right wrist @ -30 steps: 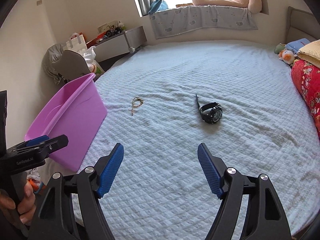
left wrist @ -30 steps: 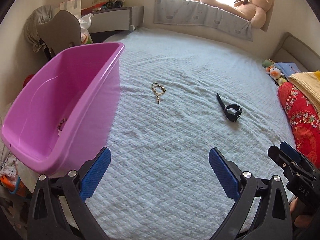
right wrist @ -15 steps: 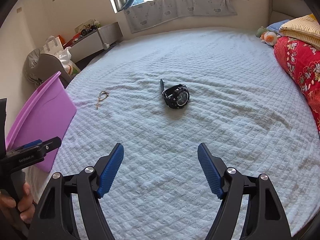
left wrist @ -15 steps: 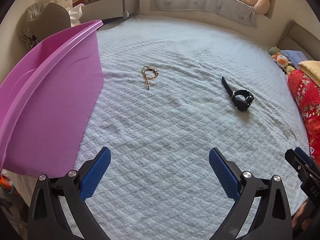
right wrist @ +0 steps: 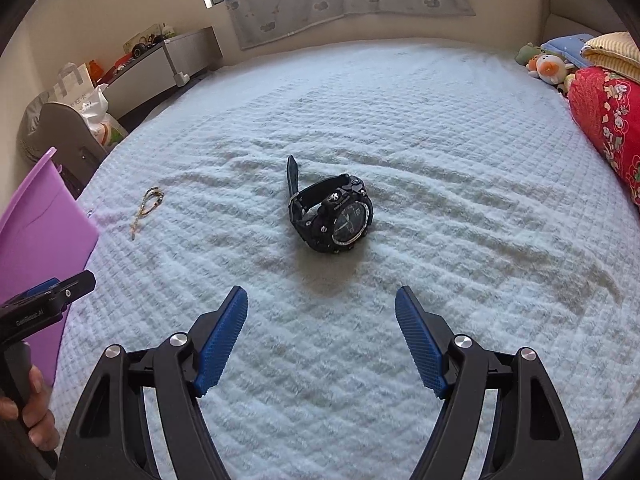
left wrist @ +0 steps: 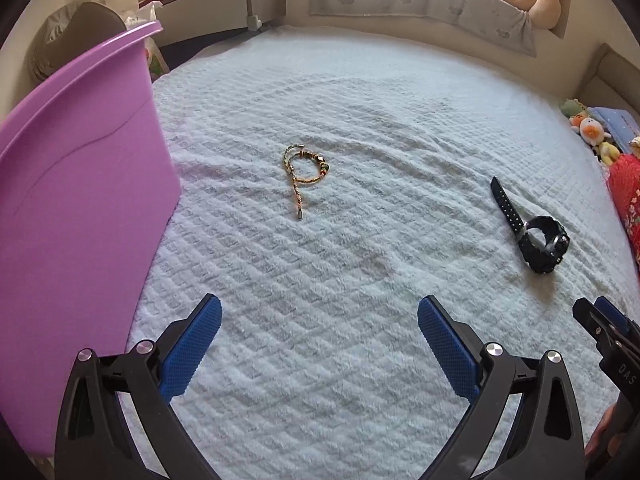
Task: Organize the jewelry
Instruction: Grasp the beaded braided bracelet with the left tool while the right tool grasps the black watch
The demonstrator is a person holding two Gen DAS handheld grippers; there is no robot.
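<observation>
lining up on the watch (right wrist: 332,216), which lies mid-bed just beyond the right gripper (right wrist: 320,336); its jaws gape wide and empty, as do the left gripper (left wrist: 318,344). straddle the case, not the strap. bracelet (left wrist: 305,166) sits near the bin (left wrist: 80,168).

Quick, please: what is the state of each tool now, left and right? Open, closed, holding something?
Left tool: open, empty, facing the bracelet.
Right tool: open, empty, facing the watch.
</observation>
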